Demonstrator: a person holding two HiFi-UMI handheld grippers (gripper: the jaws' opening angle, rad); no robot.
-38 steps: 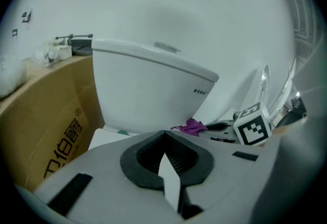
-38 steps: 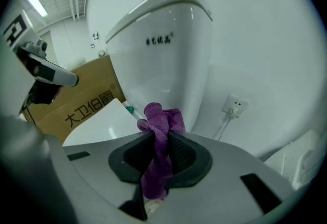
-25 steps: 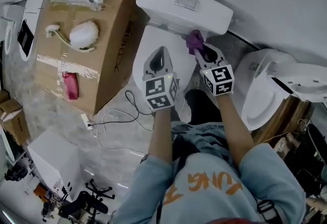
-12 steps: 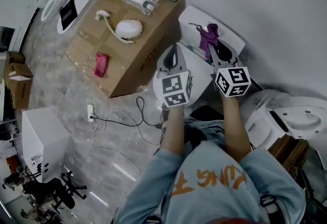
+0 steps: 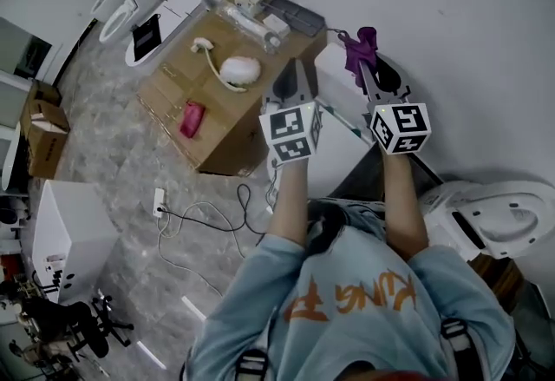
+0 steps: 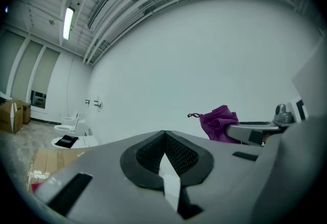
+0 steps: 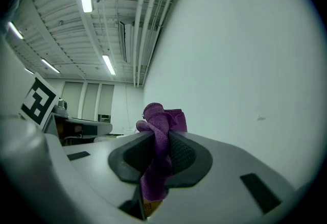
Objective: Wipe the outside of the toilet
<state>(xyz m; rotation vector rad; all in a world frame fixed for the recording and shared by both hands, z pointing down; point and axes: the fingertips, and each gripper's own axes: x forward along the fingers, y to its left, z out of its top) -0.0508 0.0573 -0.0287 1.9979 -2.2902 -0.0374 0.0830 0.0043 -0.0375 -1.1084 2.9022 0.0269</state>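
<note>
Both claws are up off the fixture, pointing at the white wall (image 5: 468,23).

- Right claw (image 7: 161,139): clenched on the purple cloth (image 7: 159,126), which bunches above the jaws and hangs out below them. In the head view the cloth is in the air in front of the wall, above the cistern and not touching porcelain.
- Left claw (image 6: 164,136): jaws together with nothing between them.
- Toilet (image 5: 345,149): just below and between the two arms, lid down.

Progress: no wet trace or streak shows on the toilet, so I can't tell how much has been wiped. With the cloth lifted clear, no wiping is under way. The bowl sides and base likely remain.

Room: grey marbled floor (image 5: 113,162) with a loose cable (image 5: 204,219). A cardboard box (image 5: 221,123) stands just beside the toilet, and another toilet (image 5: 494,214) is on the right.
</note>
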